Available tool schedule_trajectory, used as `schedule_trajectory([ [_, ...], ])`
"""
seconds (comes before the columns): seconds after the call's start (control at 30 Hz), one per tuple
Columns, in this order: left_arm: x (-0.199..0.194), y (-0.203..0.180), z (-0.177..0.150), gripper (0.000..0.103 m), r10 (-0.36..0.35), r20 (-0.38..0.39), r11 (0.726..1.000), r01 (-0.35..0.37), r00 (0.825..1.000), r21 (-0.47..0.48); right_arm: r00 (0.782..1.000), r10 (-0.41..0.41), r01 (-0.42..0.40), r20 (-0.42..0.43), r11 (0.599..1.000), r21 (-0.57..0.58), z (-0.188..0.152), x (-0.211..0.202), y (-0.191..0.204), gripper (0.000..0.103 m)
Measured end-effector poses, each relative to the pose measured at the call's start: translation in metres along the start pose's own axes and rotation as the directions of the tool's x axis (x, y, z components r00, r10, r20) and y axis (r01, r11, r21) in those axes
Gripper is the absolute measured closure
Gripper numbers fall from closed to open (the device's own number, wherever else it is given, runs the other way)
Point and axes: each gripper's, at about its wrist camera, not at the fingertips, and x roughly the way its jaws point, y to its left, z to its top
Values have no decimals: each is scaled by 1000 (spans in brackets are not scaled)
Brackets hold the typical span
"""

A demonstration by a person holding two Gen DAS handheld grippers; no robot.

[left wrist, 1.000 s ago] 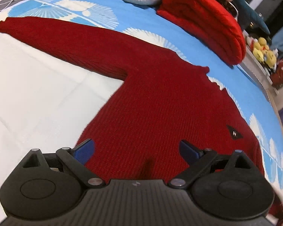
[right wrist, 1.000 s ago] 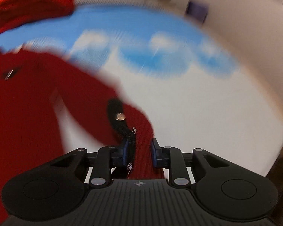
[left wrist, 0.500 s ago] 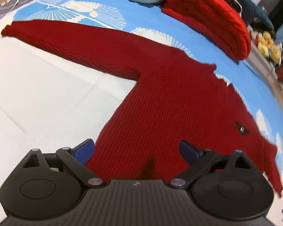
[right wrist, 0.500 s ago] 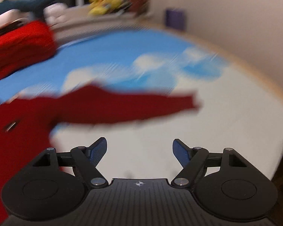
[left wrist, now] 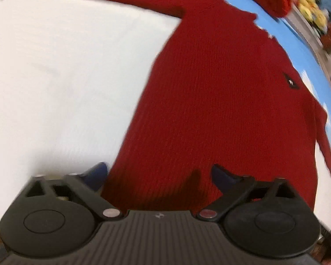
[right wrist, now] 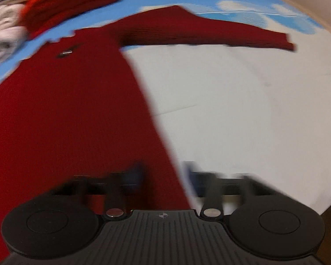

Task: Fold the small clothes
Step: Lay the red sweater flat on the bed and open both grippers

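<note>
Red sweater [left wrist: 220, 101] flat, sleeves spread, white sheet [left wrist: 66, 77]

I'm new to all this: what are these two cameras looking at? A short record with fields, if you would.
Garment: dark red sweater, spread flat, both sleeves out
Surface: white and blue sheet
Behind: folded bright red garment
Left gripper: open, just been closing, over the hem
Right gripper: just been closing, small gap, sweater's side edge between the jaws

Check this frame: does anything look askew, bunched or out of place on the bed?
Nothing stands out. The dark red sweater lies flat, face up, with both sleeves spread straight out. The folded bright red garment sits beyond its collar.
</note>
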Motion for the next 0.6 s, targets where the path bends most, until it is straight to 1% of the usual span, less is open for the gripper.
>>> schedule_trajectory([
  [0.03, -8, 2, -5, 75, 25, 30, 1000, -25, 999, 4, 1000, -9, 9, 6, 1000, 5, -4, -4, 6, 92],
  [0.07, -14, 3, -9, 93, 29, 29, 999, -30, 999, 32, 1000, -15, 15, 12, 1000, -1, -9, -10, 11, 92],
  [0.1, -21, 6, -13, 93, 19, 47, 999, -21, 999, 39, 1000, 6, -7, 13, 1000, 18, -13, -20, 13, 93],
  [0.17, -36, 13, -22, 93, 56, 92, 996, -63, 994, 69, 997, 79, -81, 22, 994, 79, -18, -42, 7, 94],
  [0.2, -40, 19, -27, 93, 74, 95, 994, -81, 993, 68, 995, 96, -99, 34, 991, 92, -26, -55, 4, 95],
  [0.27, -41, 31, -30, 93, 78, 67, 996, -81, 995, 46, 993, 111, -114, 29, 987, 110, -27, -67, -6, 95],
  [0.33, -40, 37, -36, 93, 92, 46, 995, -94, 995, 44, 993, 114, -109, -34, 985, 136, -31, -61, -28, 95],
  [0.4, -42, 39, -41, 90, 96, 56, 993, -99, 994, 59, 990, 91, -72, -111, 984, 165, -37, -45, -39, 94],
  [0.43, -44, 37, -44, 81, 103, 75, 991, -109, 992, 78, 987, 107, -84, -124, 981, 173, -37, -42, -40, 90],
  [0.47, -46, 35, -45, 63, 115, 89, 989, -122, 989, 84, 987, 115, -95, -112, 982, 166, -34, -43, -39, 88],
  [0.5, -49, 34, -46, 50, 125, 107, 987, -134, 986, 84, 990, 113, -98, -81, 981, 170, -31, -45, -39, 83],
  [0.53, -54, 34, -47, 23, 129, 131, 987, -140, 983, 77, 993, 106, -96, -46, 978, 185, -28, -48, -40, 69],
  [0.57, -61, 34, -46, 12, 125, 165, 989, -136, 978, 55, 996, 90, -86, -8, 972, 217, -23, -51, -43, 62],
  [0.6, -69, 34, -45, 12, 122, 211, 991, -130, 970, 22, 996, 85, -88, 24, 965, 249, -18, -54, -46, 56],
])
